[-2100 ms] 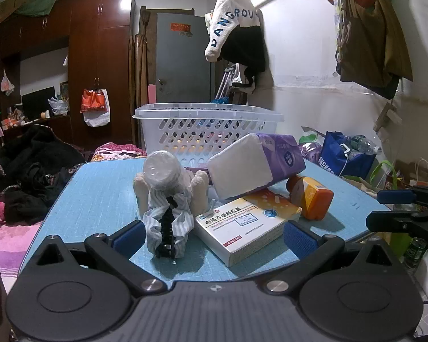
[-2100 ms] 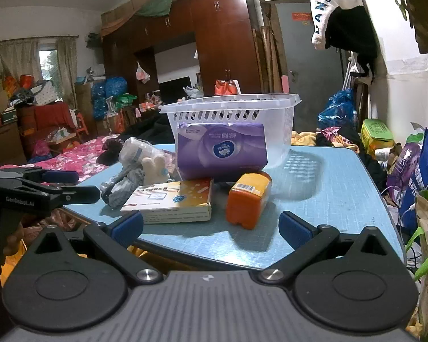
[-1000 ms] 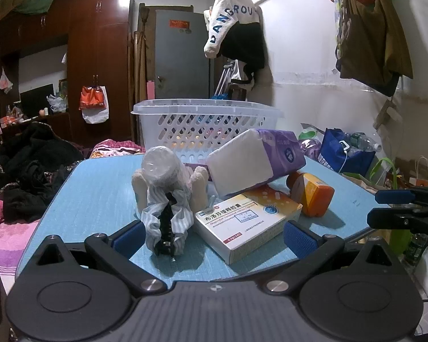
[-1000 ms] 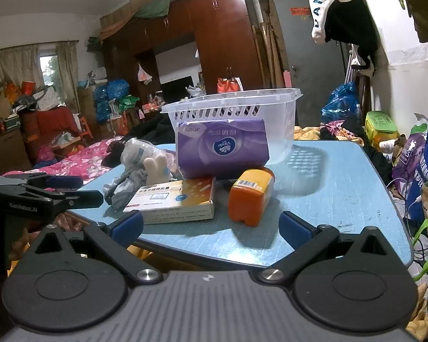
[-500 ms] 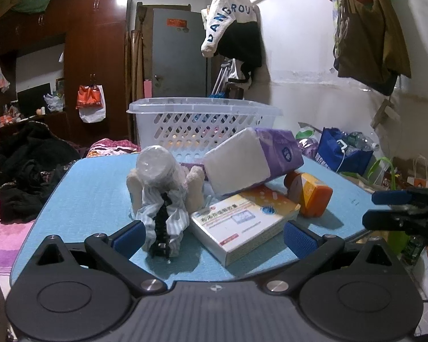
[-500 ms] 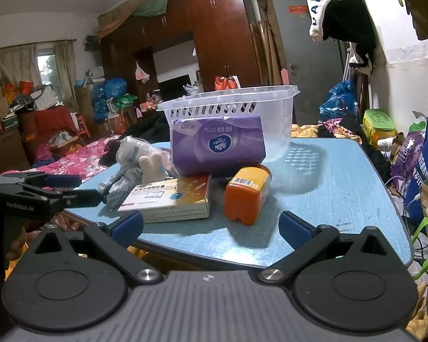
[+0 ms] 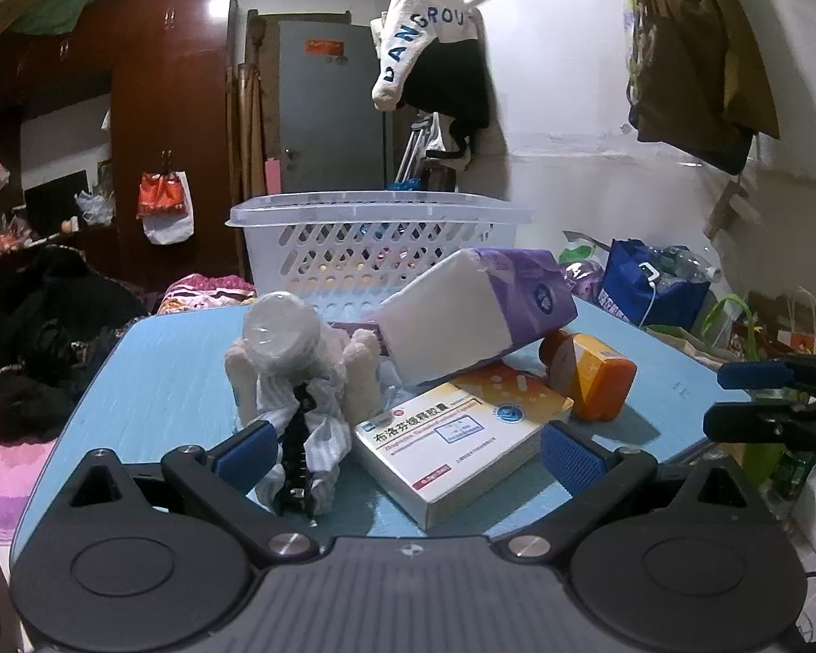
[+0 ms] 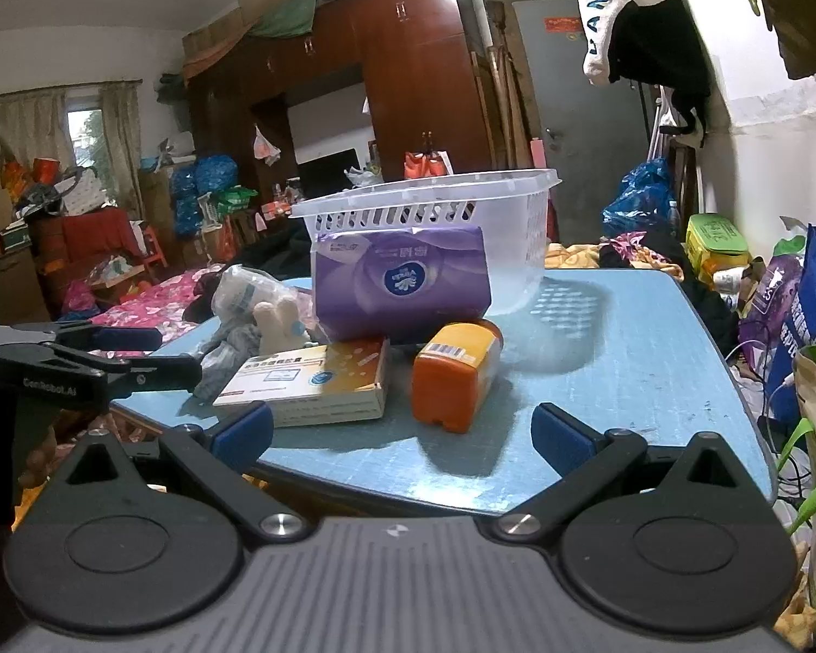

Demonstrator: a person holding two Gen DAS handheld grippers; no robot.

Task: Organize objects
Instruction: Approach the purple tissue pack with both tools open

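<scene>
Blue table (image 8: 625, 359) carries white basket (image 8: 462, 207) at far edge, medicine box (image 8: 310, 381), orange container (image 8: 454, 375), and plush toy (image 7: 299, 375) nearer the front edge.

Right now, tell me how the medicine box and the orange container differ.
The medicine box is flat, wide and mostly white with printed text; the orange container is chunkier, rounded and orange with a barcode label. The purple tissue pack leans on the box; the container lies free. Both rest on the blue table.
</scene>
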